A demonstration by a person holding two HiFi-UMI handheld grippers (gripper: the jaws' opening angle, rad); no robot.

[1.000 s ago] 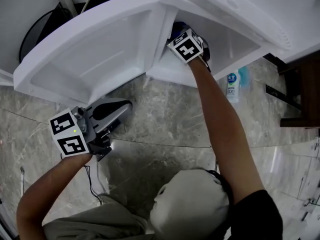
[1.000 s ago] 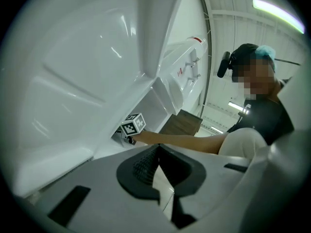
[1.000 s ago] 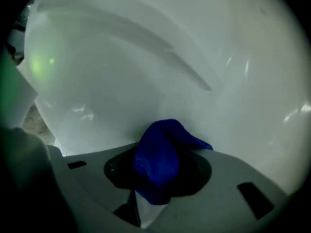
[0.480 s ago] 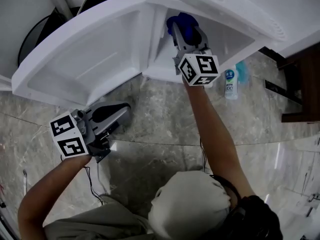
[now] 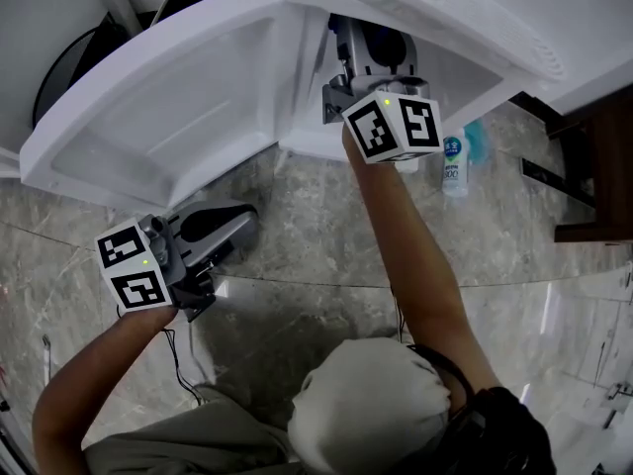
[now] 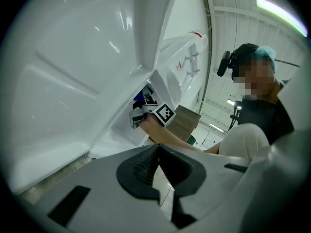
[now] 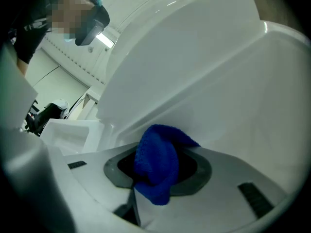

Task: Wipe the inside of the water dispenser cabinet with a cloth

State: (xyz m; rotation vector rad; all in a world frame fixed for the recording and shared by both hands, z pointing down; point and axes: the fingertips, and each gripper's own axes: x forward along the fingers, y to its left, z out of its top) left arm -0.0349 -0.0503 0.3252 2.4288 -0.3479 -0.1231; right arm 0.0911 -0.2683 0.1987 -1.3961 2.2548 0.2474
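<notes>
Right tongs (image 7: pixel 154 181) clamped on blue cloth (image 7: pixel 156 161) inside white cabinet (image 7: pixel 228 101); left tongs (image 6: pixel 156 153) together, empty, near open door (image 5: pixel 178 102).

- The left gripper (image 5: pixel 220 231) is held low at the person's left, jaws together with nothing between them.
- The left arm (image 5: pixel 89 374) is bent at the elbow, its forearm bare.
- The right gripper (image 5: pixel 371 40) reaches far forward, jaws clamped on a blue cloth (image 7: pixel 156 164).
- The right arm (image 5: pixel 410 245) is stretched nearly straight, with a bare forearm and a dark sleeve (image 5: pixel 514 428) at the shoulder.
</notes>
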